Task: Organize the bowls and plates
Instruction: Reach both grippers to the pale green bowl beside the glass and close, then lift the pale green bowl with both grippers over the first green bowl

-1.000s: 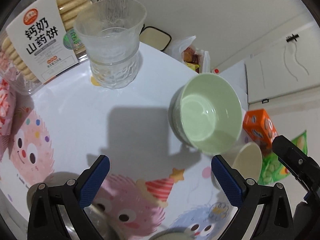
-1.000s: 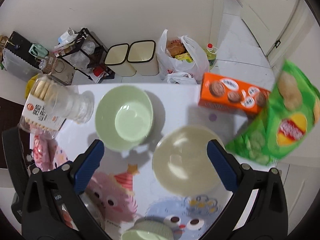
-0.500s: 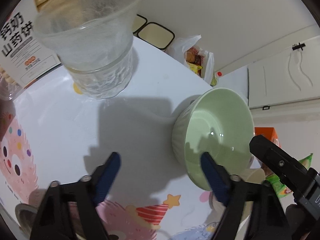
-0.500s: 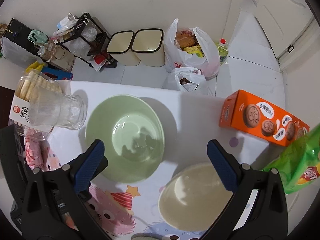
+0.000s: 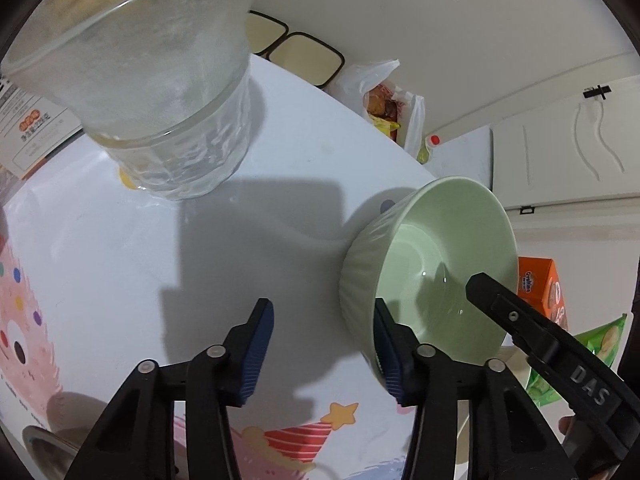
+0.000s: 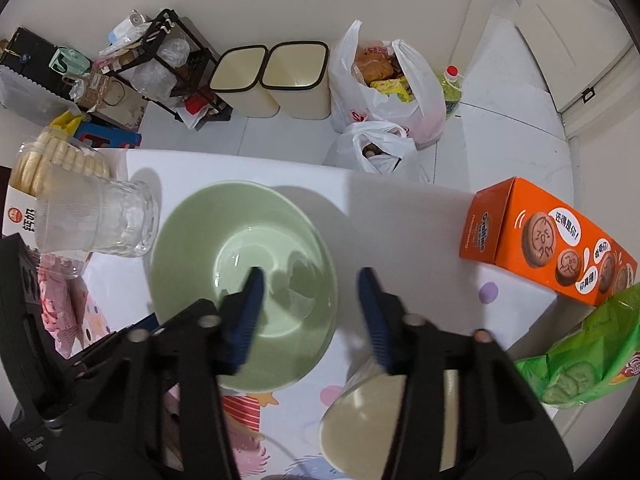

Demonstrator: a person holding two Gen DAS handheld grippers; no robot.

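Green ribbed ceramic bowl (image 6: 244, 280), centre frame, empty; your left gripper (image 5: 322, 354) and right gripper (image 6: 310, 314) straddle its rim, jaws half-wide, closing.

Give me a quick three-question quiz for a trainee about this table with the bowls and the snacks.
1. Pick one: what colour is the biscuit box? A orange, B blue, C white.
2. True or false: the cream bowl is stacked inside the green bowl.
3. In a few words: what lies between the two fingers of the right tongs?

Key
1. A.
2. False. The two bowls sit side by side on the tabletop.
3. The green bowl's wall. One finger is inside the bowl and the other is outside. The jaws are closing, but the pads are not yet pressing on it.
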